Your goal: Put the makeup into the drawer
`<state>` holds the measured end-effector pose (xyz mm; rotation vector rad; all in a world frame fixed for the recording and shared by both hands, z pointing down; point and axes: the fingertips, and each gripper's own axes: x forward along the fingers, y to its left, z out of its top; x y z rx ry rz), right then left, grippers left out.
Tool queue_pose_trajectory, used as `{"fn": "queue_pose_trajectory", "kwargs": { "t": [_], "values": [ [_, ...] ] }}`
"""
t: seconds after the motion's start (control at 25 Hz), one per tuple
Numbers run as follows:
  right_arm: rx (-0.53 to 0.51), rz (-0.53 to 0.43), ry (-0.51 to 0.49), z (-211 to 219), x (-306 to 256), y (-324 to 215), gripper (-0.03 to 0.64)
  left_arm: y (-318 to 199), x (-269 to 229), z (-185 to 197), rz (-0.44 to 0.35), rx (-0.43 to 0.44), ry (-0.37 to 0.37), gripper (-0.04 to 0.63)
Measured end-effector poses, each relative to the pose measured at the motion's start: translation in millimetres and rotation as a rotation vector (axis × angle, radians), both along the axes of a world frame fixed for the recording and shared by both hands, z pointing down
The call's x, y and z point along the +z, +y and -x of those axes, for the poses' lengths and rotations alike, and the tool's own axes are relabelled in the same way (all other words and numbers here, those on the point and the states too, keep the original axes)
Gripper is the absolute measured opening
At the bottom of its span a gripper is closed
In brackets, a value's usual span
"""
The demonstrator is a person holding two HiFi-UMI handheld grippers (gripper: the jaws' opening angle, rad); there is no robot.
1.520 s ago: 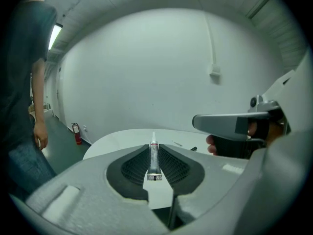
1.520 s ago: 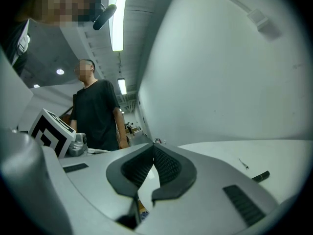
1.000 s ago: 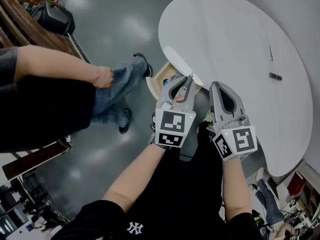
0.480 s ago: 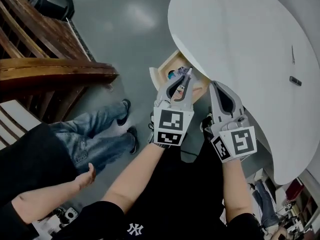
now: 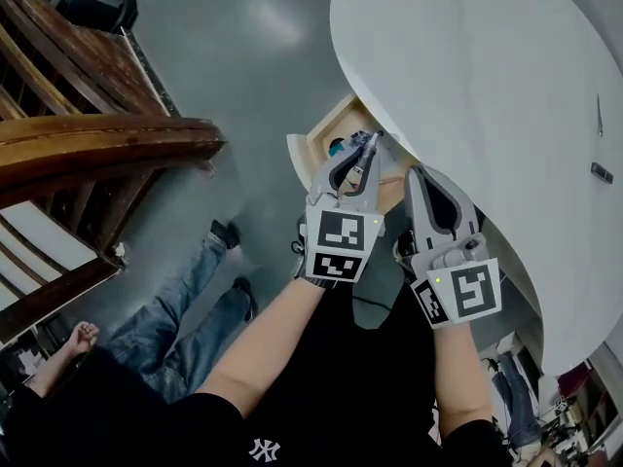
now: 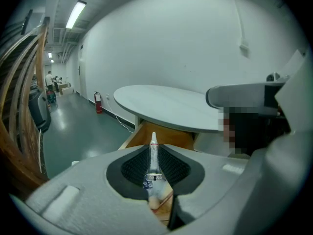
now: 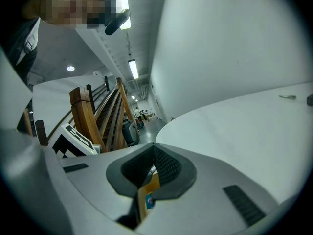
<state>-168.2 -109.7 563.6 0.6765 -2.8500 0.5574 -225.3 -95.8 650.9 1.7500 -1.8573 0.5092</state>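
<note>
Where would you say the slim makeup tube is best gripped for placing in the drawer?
Grip the makeup tube across its lower body, from behind, as the left claw does: long and thin, its nozzle then leads toward the open drawer.

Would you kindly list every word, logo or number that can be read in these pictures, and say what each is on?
"NY": white interlocked emblem on the person's black shirt.
Print at the base of the slim clear makeup tube, clamped in the left gripper: too small to read.
Black-and-white marker cubes: patterns only, no letters.
</note>
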Motion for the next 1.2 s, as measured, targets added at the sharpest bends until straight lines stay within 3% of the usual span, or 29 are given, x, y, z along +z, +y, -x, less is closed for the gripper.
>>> {"fn": "queue_pose_trajectory", "kwargs": {
  "t": [0.24,0.76,1.2],
  "values": [
    [0.008,0.004,-0.006,4.1,15.9,-5.6,0.015,-11.0,24.5,3.8,0.022,0.012,0.003,0.067],
    [0.005,0.006,-0.014,8.1,18.5,-12.4,0.015,-20.3,29.7,9.4,0.029,0.005,0.01,0.067],
    [0.006,0.018,0.005,11.7,-26.5,-9.4,0.015,-13.9,-46.1,17.8,-0.04,-0.021,0.025,0.031]
  ]
}}
